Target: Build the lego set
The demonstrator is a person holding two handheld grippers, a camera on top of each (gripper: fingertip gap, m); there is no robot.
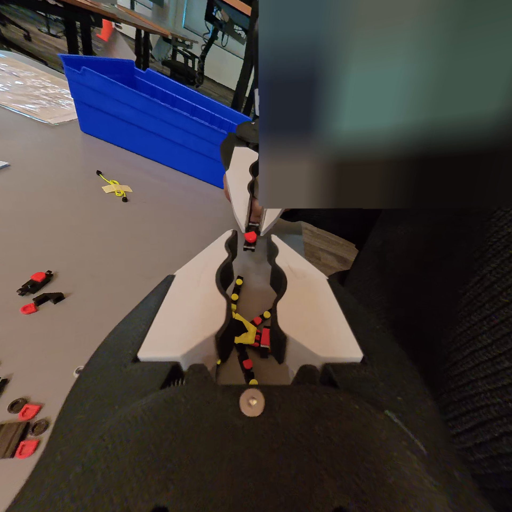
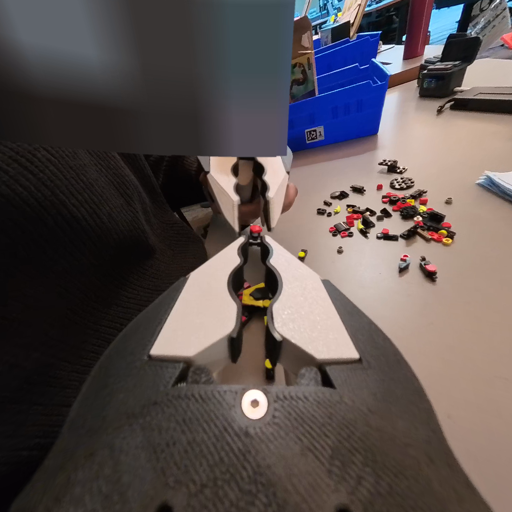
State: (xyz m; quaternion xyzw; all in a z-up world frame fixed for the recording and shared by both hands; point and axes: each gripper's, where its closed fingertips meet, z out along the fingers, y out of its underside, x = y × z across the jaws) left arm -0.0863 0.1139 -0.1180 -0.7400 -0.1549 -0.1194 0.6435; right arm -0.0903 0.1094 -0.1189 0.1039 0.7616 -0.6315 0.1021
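My right gripper (image 2: 255,240) is shut on a small black lego piece with a red top (image 2: 255,229) and holds it in the air. In the left wrist view it (image 1: 253,230) comes in from above with that piece (image 1: 250,237). My left gripper (image 1: 252,235) faces it tip to tip, open, with its fingertips on either side of the piece's red end. In the right wrist view the left gripper (image 2: 253,231) points down at the piece. A black, yellow and red lego model (image 1: 245,332) lies on the table below, seen through the finger gaps (image 2: 255,296).
A blue bin (image 1: 144,110) stands behind on the grey table. A yellow cord with tape (image 1: 116,188) and loose red and black pieces (image 1: 36,282) lie left. A pile of loose pieces (image 2: 401,213), blue bins (image 2: 340,105) and papers (image 2: 498,185) are right. A dark knit sleeve (image 2: 83,249) is close. Less than 4 cm separates the two grippers' tips.
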